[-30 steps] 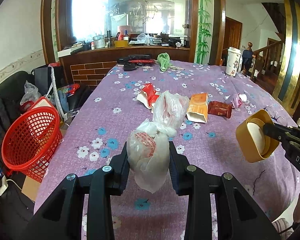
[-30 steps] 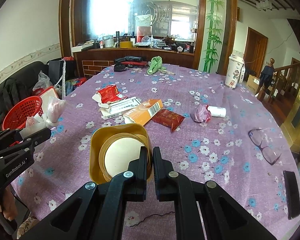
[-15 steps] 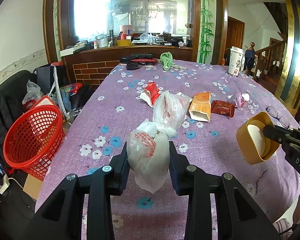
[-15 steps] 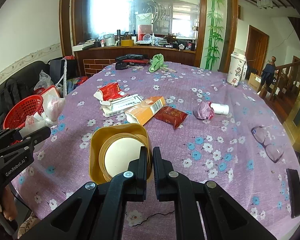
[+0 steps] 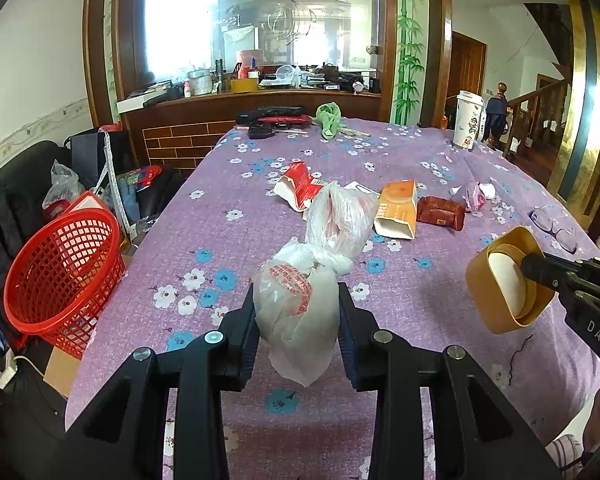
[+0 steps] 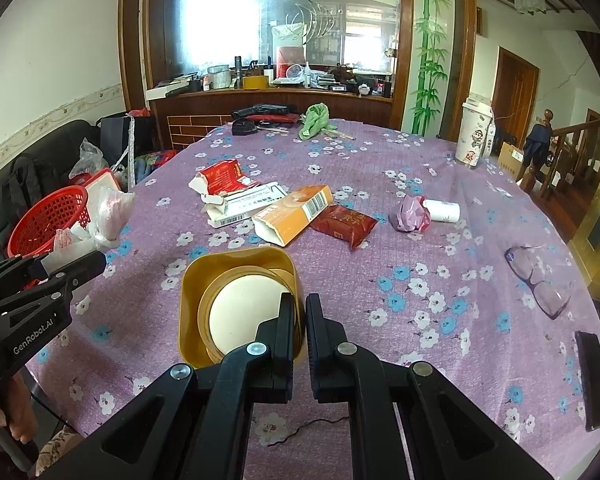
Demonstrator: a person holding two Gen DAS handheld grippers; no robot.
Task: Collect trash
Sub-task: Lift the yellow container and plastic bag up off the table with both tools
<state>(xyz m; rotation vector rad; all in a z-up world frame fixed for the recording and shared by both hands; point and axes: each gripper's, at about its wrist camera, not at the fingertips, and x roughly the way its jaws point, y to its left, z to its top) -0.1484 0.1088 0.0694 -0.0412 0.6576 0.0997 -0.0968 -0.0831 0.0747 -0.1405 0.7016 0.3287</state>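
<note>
- Left jaws pinch the bag (image 5: 296, 312): my left gripper (image 5: 298, 332) squeezes its knotted white bulk from both sides, tail drooping below the pads, bag clear of the table (image 5: 228, 240).
- Same view: red basket (image 5: 60, 276) sits off the table's left edge, mouth tilted toward me. Judging by that, next is to swing left, get fully over the mouth, then let go; bag is soft and light, so a release too near the rim could snag or miss.
- Same view, far right: my right gripper (image 5: 540, 270) carries the gold tub (image 5: 504, 280).
- Right wrist view: right gripper (image 6: 300, 320) jaws pressed nearly together on the tub (image 6: 236, 304) wall, one finger inside, one outside. Tub hangs off the table with its open face turned toward the camera.
- Thin-wall grip, so I'd keep the wrist steady; a twist could let the tub slip.
- Loose trash on the table: orange box (image 6: 294, 214), red pack (image 6: 346, 222), torn red carton (image 6: 220, 176), pink wad (image 6: 410, 214).
- Glasses (image 6: 538, 280) lie near the right edge; not trash, I'd leave them.
</note>
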